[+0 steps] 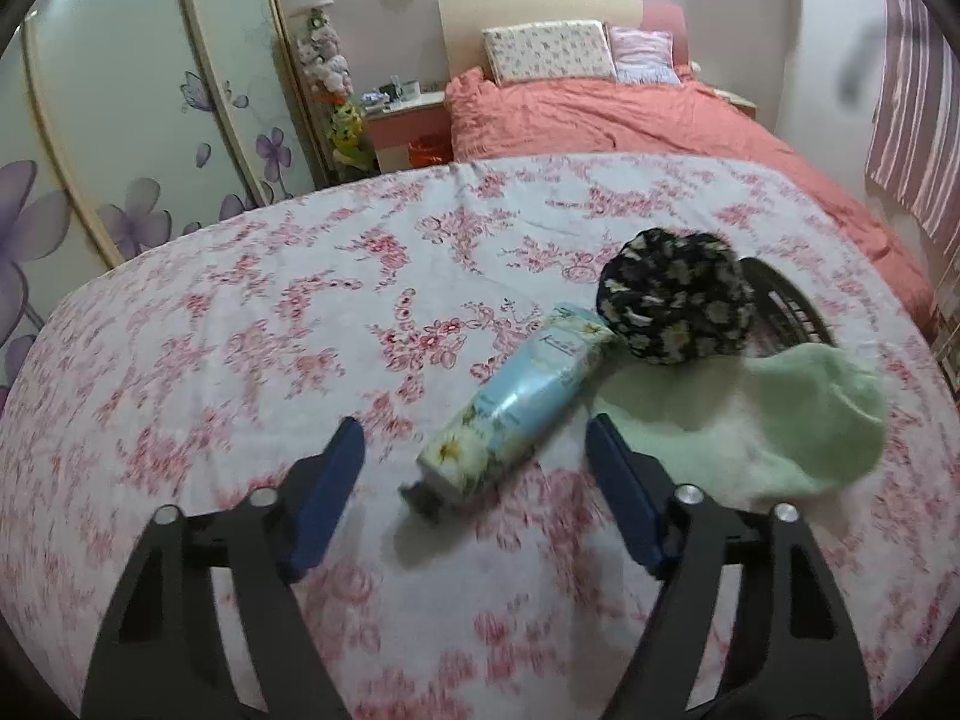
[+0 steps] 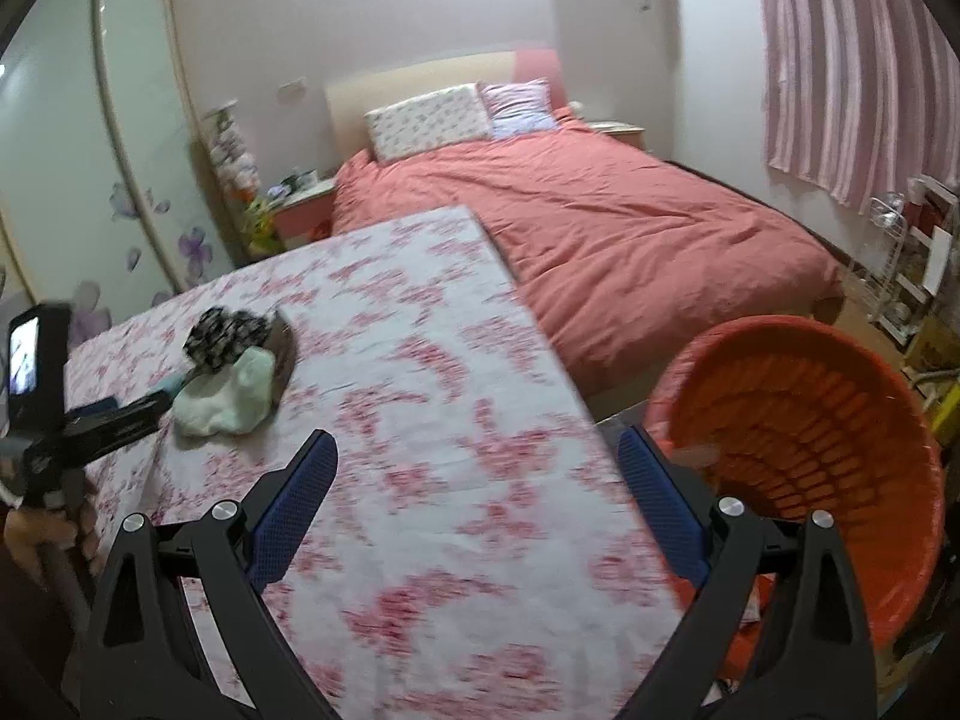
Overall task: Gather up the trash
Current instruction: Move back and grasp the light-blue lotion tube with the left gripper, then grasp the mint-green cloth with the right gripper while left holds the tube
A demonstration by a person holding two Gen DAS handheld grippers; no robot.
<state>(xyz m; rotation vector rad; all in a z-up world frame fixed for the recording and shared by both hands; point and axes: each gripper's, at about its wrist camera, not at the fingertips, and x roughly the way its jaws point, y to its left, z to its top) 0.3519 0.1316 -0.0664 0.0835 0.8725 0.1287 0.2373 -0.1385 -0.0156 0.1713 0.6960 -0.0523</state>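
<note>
A light blue floral tube [image 1: 516, 402] lies on the table with the pink floral cloth [image 1: 240, 324]. My left gripper [image 1: 474, 438] is open, its blue pads on either side of the tube's near end, just above the cloth. A black floral cloth ball [image 1: 675, 294] and a pale green cloth [image 1: 774, 414] lie just right of the tube. My right gripper [image 2: 474, 456] is open and empty over the table's right part. An orange mesh trash basket [image 2: 804, 444] stands off the table's right edge. The left gripper [image 2: 114, 414] also shows in the right wrist view.
A dark basket [image 1: 786, 306] sits behind the green cloth. A bed with a salmon cover [image 2: 600, 222] lies beyond the table. A wardrobe with flower prints [image 1: 120, 120] is at left, striped curtains [image 2: 852, 60] and a shelf rack [image 2: 906, 264] at right.
</note>
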